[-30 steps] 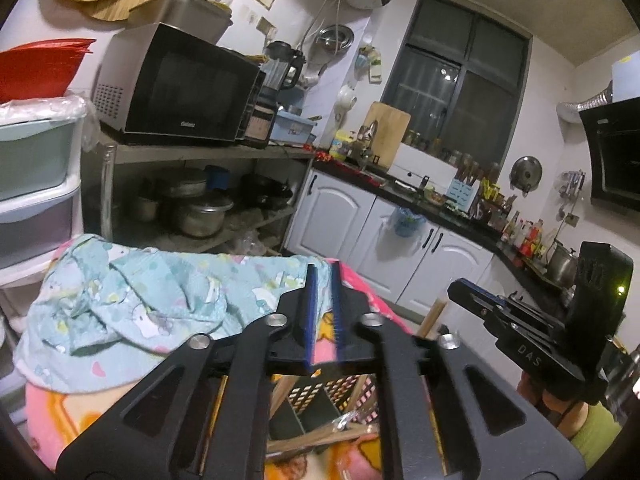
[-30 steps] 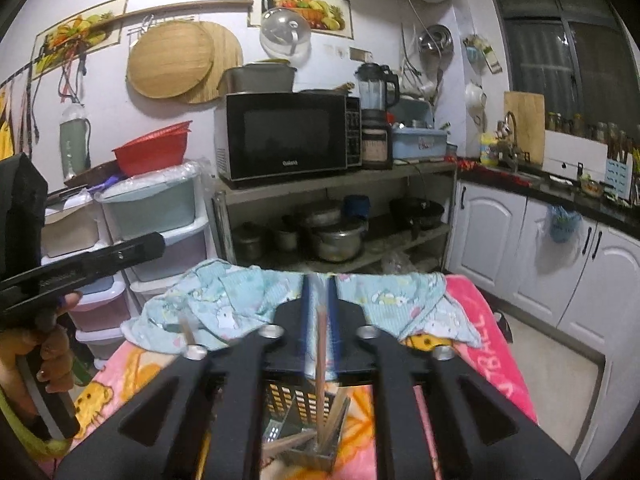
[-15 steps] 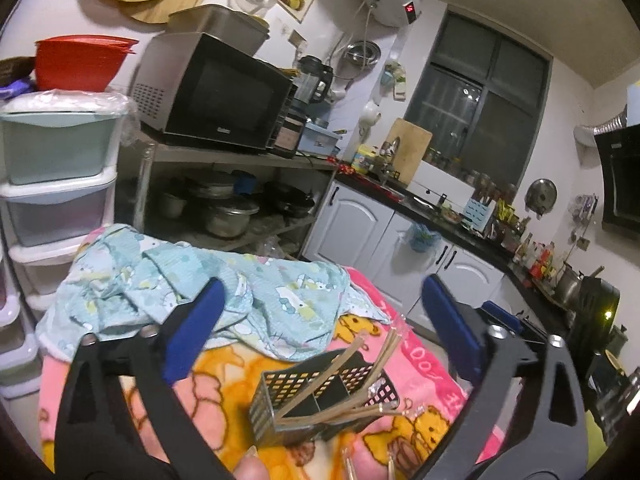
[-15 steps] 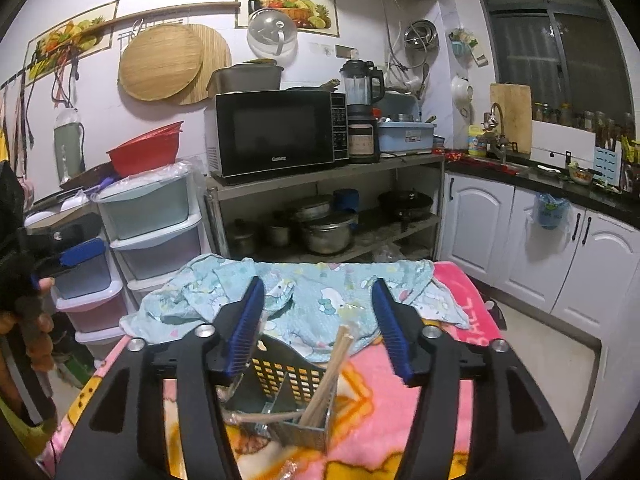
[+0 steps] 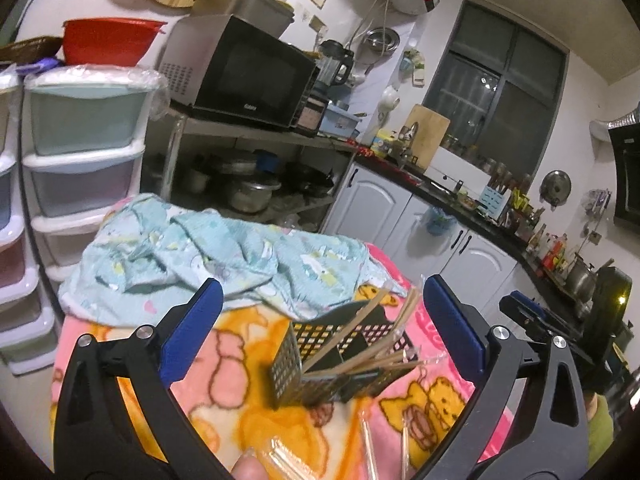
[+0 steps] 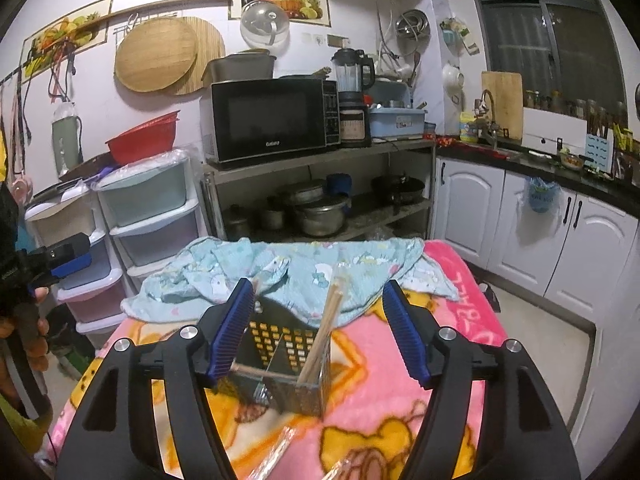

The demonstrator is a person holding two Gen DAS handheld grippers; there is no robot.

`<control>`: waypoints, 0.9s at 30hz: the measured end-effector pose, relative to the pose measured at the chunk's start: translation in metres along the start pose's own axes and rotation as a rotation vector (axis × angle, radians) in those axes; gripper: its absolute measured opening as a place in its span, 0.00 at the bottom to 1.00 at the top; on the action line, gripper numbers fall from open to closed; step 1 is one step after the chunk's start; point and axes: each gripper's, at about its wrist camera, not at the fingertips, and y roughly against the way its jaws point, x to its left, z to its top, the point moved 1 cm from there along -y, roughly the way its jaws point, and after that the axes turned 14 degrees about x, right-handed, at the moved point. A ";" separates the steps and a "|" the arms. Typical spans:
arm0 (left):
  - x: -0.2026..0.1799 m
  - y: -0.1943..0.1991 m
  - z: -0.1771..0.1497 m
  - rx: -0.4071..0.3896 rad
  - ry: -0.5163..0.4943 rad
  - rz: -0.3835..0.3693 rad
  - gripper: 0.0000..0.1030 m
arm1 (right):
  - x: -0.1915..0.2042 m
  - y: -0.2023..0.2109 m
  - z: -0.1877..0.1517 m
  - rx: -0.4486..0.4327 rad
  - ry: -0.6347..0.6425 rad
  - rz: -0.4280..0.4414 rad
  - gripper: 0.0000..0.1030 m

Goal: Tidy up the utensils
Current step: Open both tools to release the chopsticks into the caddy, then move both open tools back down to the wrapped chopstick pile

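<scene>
A black mesh utensil caddy (image 5: 332,360) stands on a pink cartoon blanket (image 5: 240,400), with several wooden chopsticks (image 5: 360,344) leaning in it. It also shows in the right wrist view (image 6: 280,368), with chopsticks (image 6: 322,340) standing in its right compartment. My left gripper (image 5: 320,328) is wide open and empty, above and in front of the caddy. My right gripper (image 6: 320,332) is wide open and empty, just above the caddy. Loose chopsticks in clear wrappers (image 5: 368,448) lie on the blanket near me, and they show in the right wrist view (image 6: 272,456) too.
A crumpled light blue cloth (image 5: 208,256) lies behind the caddy. Plastic drawers (image 6: 152,216) stand at the left, a shelf with a microwave (image 6: 272,120) and pots behind, white cabinets (image 6: 560,232) at the right. The other gripper shows at each view's edge.
Both grippers have opened from shut to wide open. The right one let go of a chopstick, which now stands in the caddy. Both views have pulled back and tilted down.
</scene>
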 end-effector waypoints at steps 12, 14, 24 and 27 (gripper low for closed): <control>0.011 -0.010 -0.032 0.077 0.027 0.011 0.90 | 0.014 -0.005 -0.029 0.073 0.023 0.025 0.64; 0.011 -0.012 -0.037 0.087 0.023 0.013 0.90 | 0.017 -0.007 -0.034 0.088 0.031 0.026 0.64; 0.019 -0.022 -0.060 0.146 0.036 0.023 0.90 | 0.023 -0.013 -0.048 0.136 0.047 0.038 0.64; 0.021 -0.025 -0.066 0.163 0.041 0.027 0.90 | 0.025 -0.016 -0.052 0.150 0.053 0.040 0.64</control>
